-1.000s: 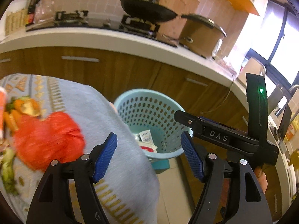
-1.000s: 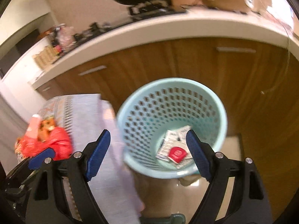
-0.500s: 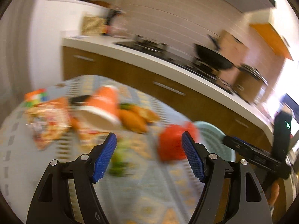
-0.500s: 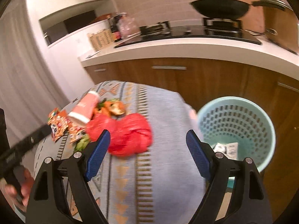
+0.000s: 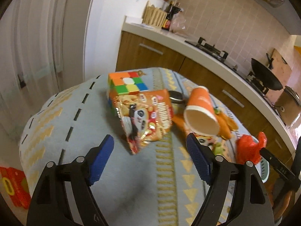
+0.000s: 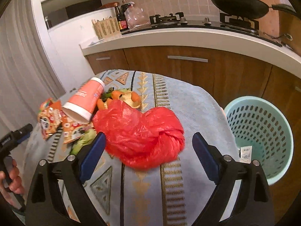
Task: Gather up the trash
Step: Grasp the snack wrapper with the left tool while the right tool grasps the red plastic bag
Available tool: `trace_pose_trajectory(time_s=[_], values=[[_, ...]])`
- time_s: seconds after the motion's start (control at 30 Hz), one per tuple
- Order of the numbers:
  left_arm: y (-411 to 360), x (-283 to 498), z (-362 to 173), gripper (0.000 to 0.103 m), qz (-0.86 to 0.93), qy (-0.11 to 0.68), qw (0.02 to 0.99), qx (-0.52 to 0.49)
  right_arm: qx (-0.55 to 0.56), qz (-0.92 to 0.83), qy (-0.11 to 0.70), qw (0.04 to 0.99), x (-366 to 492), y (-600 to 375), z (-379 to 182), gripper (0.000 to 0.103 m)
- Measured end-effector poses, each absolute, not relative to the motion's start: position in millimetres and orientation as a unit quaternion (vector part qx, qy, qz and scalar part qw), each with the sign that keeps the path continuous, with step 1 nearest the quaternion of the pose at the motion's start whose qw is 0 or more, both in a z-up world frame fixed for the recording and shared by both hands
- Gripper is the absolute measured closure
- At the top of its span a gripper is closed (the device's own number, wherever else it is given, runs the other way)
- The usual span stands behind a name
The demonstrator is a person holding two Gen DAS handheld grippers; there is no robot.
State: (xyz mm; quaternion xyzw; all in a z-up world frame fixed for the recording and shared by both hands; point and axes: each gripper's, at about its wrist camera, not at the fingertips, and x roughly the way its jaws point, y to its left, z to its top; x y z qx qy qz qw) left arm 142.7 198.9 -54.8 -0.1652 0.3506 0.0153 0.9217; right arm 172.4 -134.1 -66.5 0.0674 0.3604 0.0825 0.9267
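Trash on patterned tablecloth (image 6: 188, 98) — red plastic bag (image 6: 139, 133) between opening, empty right gripper (image 6: 148, 146) jaws, snack wrapper (image 5: 144, 116) ahead of opening, empty left gripper (image 5: 150, 154) (cup (image 5: 201, 111) beside) — best pinched mid-bulk, then carried to basket (image 6: 259, 137) at right.

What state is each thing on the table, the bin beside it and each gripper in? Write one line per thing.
Paper cup: tipped on its side, empty.
Red plastic bag: crumpled, lying loose.
Snack packet: opened, crinkled, flat.
Puzzle cube: scrambled.
Orange peel: loose scraps.
Bin: upright, some wrappers inside.
Left gripper: opening, nothing between the jaws.
Right gripper: opening, not gripping.
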Motion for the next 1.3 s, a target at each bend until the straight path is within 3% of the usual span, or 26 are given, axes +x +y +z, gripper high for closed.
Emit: trace_pose_trajectory(time_s=[0.3,0.43,0.57,0.73,0.97,1.0,1.07,1.13,1.2,1.3], values=[[206.2,184.4,-79.9,0.030,0.009,0.379,0.906,-0.186,0.051,0.073,0.367,0.926,189.8,-123.8,-76.0,0.013],[202.4,190.3,-86.4,0.059,0.006,0.393,0.902,-0.181,0.048,0.075,0.370,0.925,191.2,-122.0,-79.9,0.011],[194.9,188.0,-89.4,0.082,-0.003,0.398,0.901,-0.171,0.046,0.079,0.369,0.925,190.0,-121.7,-80.8,0.011],[182.7,179.2,-82.0,0.093,-0.021,0.383,0.909,-0.161,0.044,0.073,0.370,0.925,189.1,-122.5,-81.2,0.008],[165.0,161.0,-61.7,0.099,-0.051,0.352,0.922,-0.155,0.067,0.076,0.386,0.917,199.1,-130.7,-87.0,0.008],[163.1,158.2,-58.7,0.099,-0.053,0.348,0.923,-0.154,0.065,0.075,0.389,0.916,199.9,-130.8,-87.3,0.010],[158.1,151.0,-51.7,0.099,-0.059,0.337,0.927,-0.151,0.060,0.078,0.393,0.914,199.4,-129.4,-87.4,0.024],[155.2,144.4,-46.6,0.099,-0.064,0.327,0.931,-0.150,0.051,0.083,0.390,0.916,197.0,-127.6,-85.7,0.047],[152.7,139.1,-41.7,0.099,-0.070,0.318,0.934,-0.150,0.049,0.097,0.387,0.916,193.5,-125.5,-81.9,0.063],[148.4,129.2,-30.5,0.099,-0.075,0.299,0.940,-0.145,0.038,0.100,0.382,0.918,187.7,-121.5,-76.6,0.071]])
